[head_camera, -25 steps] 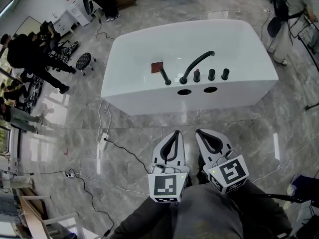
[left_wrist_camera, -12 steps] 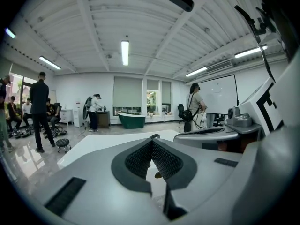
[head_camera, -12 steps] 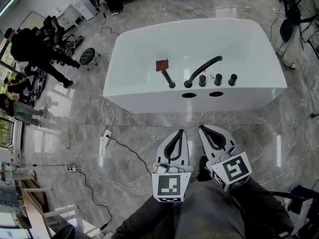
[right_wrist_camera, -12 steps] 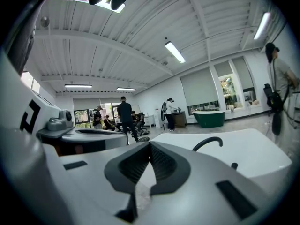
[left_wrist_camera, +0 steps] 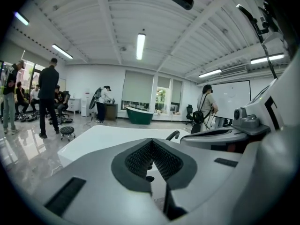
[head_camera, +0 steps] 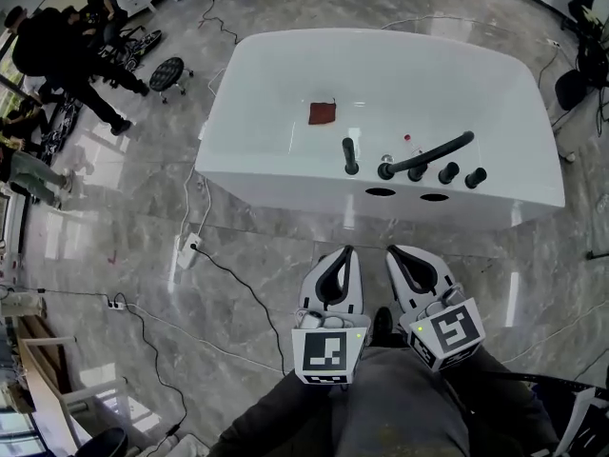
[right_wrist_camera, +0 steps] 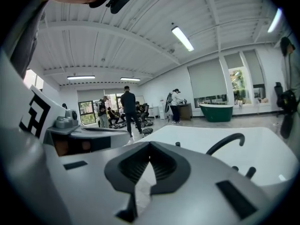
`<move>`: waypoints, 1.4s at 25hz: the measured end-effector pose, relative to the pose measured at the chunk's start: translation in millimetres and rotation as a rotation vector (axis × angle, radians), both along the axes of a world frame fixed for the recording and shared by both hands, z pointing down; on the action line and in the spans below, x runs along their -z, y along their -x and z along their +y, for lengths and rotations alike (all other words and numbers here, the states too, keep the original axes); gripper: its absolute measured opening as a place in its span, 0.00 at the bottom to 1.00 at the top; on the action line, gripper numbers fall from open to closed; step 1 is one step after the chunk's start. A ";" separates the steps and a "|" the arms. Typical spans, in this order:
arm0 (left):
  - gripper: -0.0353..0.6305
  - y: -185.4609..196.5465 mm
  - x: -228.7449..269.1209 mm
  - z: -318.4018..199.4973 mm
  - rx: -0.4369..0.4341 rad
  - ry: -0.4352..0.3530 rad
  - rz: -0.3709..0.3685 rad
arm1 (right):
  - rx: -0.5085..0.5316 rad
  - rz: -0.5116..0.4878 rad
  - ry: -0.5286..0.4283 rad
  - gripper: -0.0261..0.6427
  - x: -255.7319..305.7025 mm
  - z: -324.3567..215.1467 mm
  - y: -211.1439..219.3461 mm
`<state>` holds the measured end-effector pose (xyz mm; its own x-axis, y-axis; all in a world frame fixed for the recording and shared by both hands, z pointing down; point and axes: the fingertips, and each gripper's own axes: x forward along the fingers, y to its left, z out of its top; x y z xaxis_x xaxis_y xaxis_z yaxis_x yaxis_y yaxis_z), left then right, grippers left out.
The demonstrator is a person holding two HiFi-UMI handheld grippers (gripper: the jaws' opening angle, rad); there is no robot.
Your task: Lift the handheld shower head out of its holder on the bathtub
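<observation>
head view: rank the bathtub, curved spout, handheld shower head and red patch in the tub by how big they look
1. bathtub
2. curved spout
3. handheld shower head and red patch: about alike, too close to rank

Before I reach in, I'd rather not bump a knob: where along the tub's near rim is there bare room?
Bare: the near rim from the tub's left corner to the shower head. Crowded: right of it, where the spout and three knobs stand close together.
</observation>
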<state>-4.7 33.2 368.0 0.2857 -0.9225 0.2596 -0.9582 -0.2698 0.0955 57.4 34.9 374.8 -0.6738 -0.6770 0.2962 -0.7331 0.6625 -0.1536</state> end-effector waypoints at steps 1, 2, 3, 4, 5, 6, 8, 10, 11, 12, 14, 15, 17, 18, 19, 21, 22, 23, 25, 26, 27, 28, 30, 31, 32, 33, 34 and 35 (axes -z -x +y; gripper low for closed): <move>0.06 8.4 -2.5 -15.1 -0.003 0.000 0.001 | -0.011 0.005 0.010 0.05 -4.5 -13.3 5.5; 0.06 16.5 -3.3 -30.5 -0.008 0.000 0.001 | -0.021 0.009 0.020 0.04 -8.3 -26.6 11.2; 0.06 24.0 -3.6 -45.9 -0.014 0.000 0.002 | -0.028 0.013 0.029 0.04 -11.5 -40.1 17.2; 0.06 30.3 -4.3 -60.7 -0.021 0.001 0.004 | -0.033 0.018 0.036 0.05 -14.4 -53.6 23.2; 0.06 35.1 -5.7 -74.7 -0.032 0.002 0.006 | -0.040 0.021 0.043 0.04 -17.3 -66.9 28.9; 0.06 38.8 -7.5 -87.8 -0.045 0.005 0.006 | -0.049 0.020 0.050 0.04 -20.2 -79.5 34.2; 0.06 44.7 -10.4 -111.5 -0.073 0.014 0.005 | -0.066 0.016 0.061 0.04 -24.6 -101.6 44.6; 0.06 50.2 -12.5 -131.5 -0.094 0.019 0.011 | -0.075 0.016 0.071 0.05 -27.4 -119.6 54.3; 0.06 52.9 -13.0 -140.1 -0.103 0.022 0.014 | -0.081 0.017 0.077 0.04 -28.2 -127.8 58.8; 0.06 55.7 -13.1 -147.8 -0.113 0.026 0.018 | -0.087 0.017 0.082 0.04 -28.5 -135.7 63.2; 0.06 63.0 -13.0 -160.8 -0.131 0.034 0.024 | -0.101 0.019 0.086 0.04 -27.8 -149.9 72.3; 0.06 67.6 -13.2 -166.5 -0.137 0.037 0.026 | -0.107 0.022 0.085 0.04 -26.8 -156.1 77.2; 0.06 77.2 -14.2 -177.2 -0.146 0.039 0.025 | -0.112 0.033 0.083 0.04 -26.0 -166.7 87.0; 0.06 81.2 -15.2 -182.3 -0.150 0.040 0.024 | -0.114 0.037 0.083 0.04 -27.0 -171.2 91.2; 0.06 84.4 -16.6 -186.9 -0.155 0.041 0.026 | -0.115 0.039 0.082 0.05 -28.3 -175.2 94.9; 0.06 90.0 -19.4 -194.6 -0.166 0.044 0.022 | -0.124 0.040 0.079 0.04 -28.5 -182.1 100.8; 0.06 93.0 -20.0 -197.7 -0.171 0.044 0.023 | -0.131 0.038 0.077 0.04 -27.5 -185.3 103.0; 0.06 96.1 -19.8 -200.4 -0.172 0.042 0.028 | -0.139 0.036 0.074 0.04 -26.2 -188.6 104.7; 0.06 102.6 -17.7 -205.4 -0.170 0.041 0.036 | -0.150 0.037 0.070 0.05 -24.4 -195.6 107.1; 0.06 105.0 -17.9 -207.1 -0.170 0.044 0.035 | -0.154 0.038 0.066 0.05 -24.2 -199.4 107.7; 0.06 106.2 -18.7 -208.6 -0.172 0.048 0.034 | -0.159 0.037 0.061 0.05 -24.1 -203.4 107.6; 0.06 106.4 -19.6 -210.5 -0.175 0.053 0.030 | -0.165 0.035 0.056 0.04 -23.9 -207.7 106.8; 0.06 105.8 -20.9 -215.9 -0.177 0.056 0.020 | -0.175 0.026 0.048 0.05 -22.1 -215.8 104.6; 0.06 105.1 -20.1 -219.2 -0.176 0.055 0.019 | -0.174 0.022 0.046 0.05 -20.8 -219.2 104.1; 0.06 103.9 -18.1 -222.9 -0.176 0.051 0.019 | -0.170 0.019 0.046 0.05 -19.8 -222.1 104.2; 0.06 102.5 -15.7 -226.9 -0.177 0.047 0.016 | -0.165 0.016 0.048 0.04 -19.5 -224.8 104.6; 0.06 101.0 -13.2 -231.0 -0.180 0.042 0.011 | -0.160 0.014 0.051 0.05 -20.1 -227.5 105.2; 0.06 99.3 -10.7 -235.1 -0.181 0.036 0.006 | -0.153 0.013 0.051 0.05 -20.6 -230.6 105.8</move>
